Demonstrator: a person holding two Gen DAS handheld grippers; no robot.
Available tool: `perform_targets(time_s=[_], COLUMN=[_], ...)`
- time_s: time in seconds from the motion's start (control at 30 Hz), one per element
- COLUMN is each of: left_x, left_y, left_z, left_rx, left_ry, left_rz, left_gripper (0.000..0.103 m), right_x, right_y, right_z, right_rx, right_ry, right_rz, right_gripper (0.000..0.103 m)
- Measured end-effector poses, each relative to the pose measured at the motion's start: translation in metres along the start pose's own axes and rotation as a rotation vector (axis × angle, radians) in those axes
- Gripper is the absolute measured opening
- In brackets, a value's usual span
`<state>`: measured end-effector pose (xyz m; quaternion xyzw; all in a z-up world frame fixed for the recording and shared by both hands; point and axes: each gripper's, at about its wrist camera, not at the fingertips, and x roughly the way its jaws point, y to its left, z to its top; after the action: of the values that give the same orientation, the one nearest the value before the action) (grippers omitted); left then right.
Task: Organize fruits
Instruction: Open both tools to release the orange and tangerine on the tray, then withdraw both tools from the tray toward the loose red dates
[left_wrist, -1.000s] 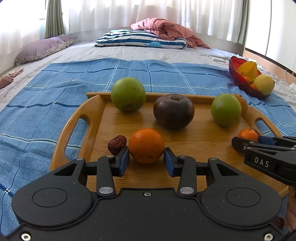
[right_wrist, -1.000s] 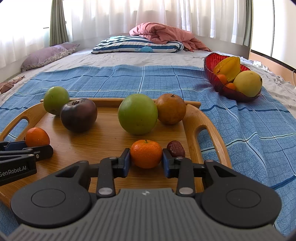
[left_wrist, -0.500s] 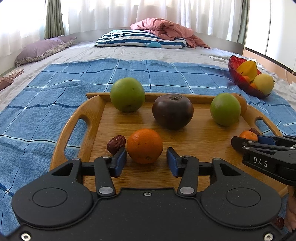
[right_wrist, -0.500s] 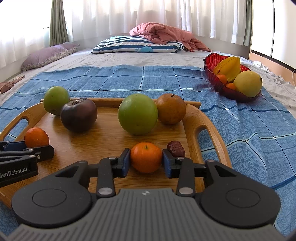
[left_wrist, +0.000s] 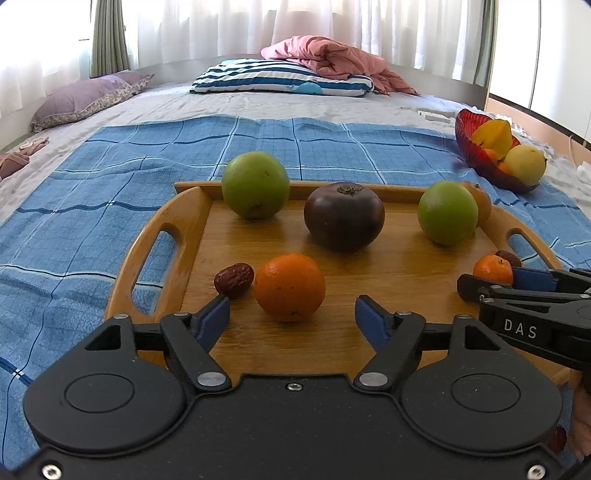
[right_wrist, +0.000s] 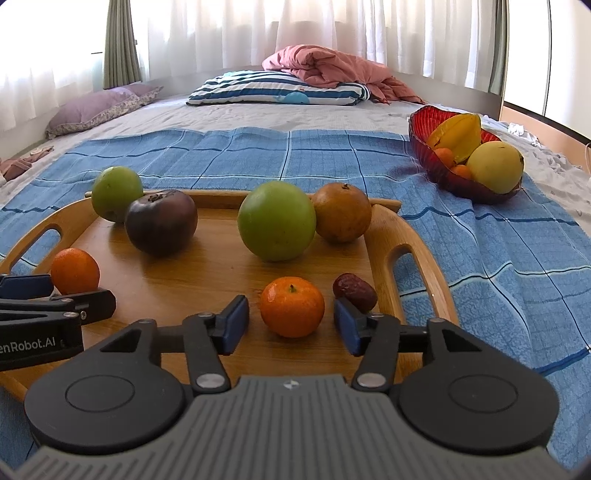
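Both claws sit at the near edge of the wooden tray (left_wrist: 166, 236) on the bed. The left claw (left_wrist: 291, 321) gapes wide with nothing held; its orange (left_wrist: 290, 286) rests on the tray just ahead, nearer the left pad. The right claw (right_wrist: 291, 325) is parted a little, both pads clear of the small orange (right_wrist: 291, 306) between them. To finish these placements well, draw each claw straight back and low, so no pad nudges a fruit or the date (right_wrist: 354, 291) beside it.

On the tray: two green apples, a dark round fruit (left_wrist: 343, 216), a brown one (right_wrist: 341, 212), two oranges, two dates. The red bowl (right_wrist: 443, 173) beyond the tray holds a starfruit, a yellow fruit and small oranges.
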<state>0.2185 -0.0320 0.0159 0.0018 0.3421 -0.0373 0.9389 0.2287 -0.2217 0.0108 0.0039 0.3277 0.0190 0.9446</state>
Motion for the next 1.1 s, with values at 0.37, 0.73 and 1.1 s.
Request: perform_targets(time_s=[0.37, 0.73, 1.1], left_x=[-0.009, -0.025, -0.05], left_y=[-0.003, -0.003, -0.006], left_z=[-0.01, -0.017, -0.023], left_rx=[0.019, 0.024, 0.027], left_ry=[0.008, 0.002, -0.02], left_rz=[0.005, -0.004, -0.045], left_gripper=[0.084, 0.09, 0.094], right_x=[-0.005, -0.021, -0.044], right_y=[-0.002, 0.004, 0.012], right_z=[-0.005, -0.016, -0.023], right_rx=[-0.005, -0.054, -0.134], right_ry=[0.003, -0.004, -0.05], right_rz=[0.006, 0.008, -0.005], right_gripper=[0.078, 0.082, 0.088])
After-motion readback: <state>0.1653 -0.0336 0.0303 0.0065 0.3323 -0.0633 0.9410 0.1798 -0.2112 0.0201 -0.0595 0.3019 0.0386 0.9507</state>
